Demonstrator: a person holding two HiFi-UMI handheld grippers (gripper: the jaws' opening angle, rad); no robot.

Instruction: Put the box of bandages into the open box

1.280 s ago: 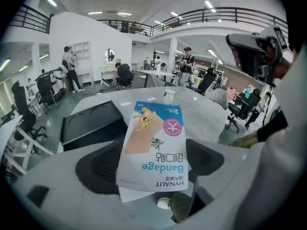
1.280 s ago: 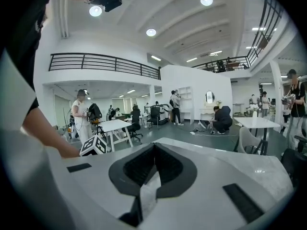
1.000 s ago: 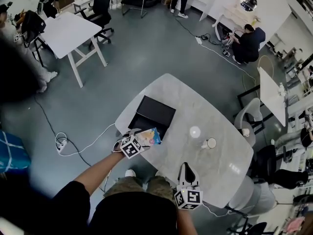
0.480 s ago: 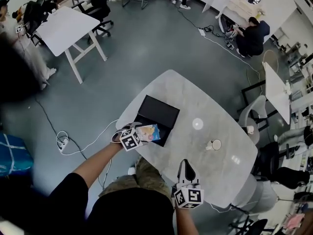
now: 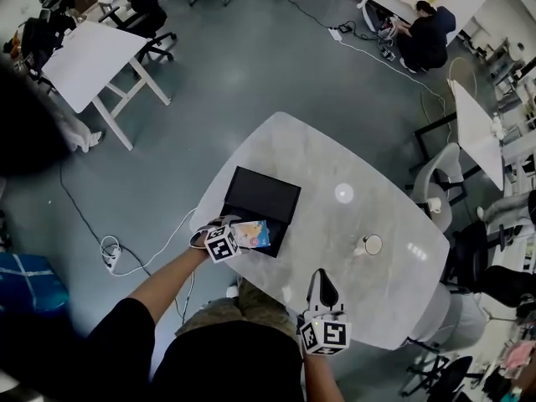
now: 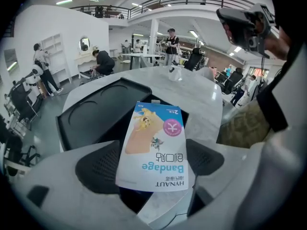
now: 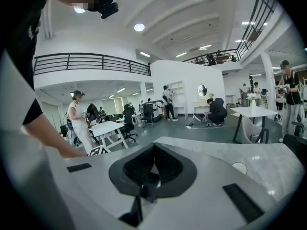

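The left gripper [image 6: 152, 163] has its jaws clamped on the box of bandages [image 6: 154, 147]. It pinches the carton's near short end, so the flat carton reaches forward over the near edge of the open box [image 6: 93, 116]. To finish well, I would carry the carton further in over the open box's dark interior. Then I would lower it level until it is almost resting, and only then part the jaws, since a release here at the rim could tip it onto the table [image 5: 335, 153]. The carton looks thin, light and glossy. It is pale blue and white, with a peach strip, a pink round mark and "Bandage" printed upside down from this side. The right gripper [image 7: 152, 166], jaws together on nothing, hangs well apart from the open box, to its right and nearer the person.
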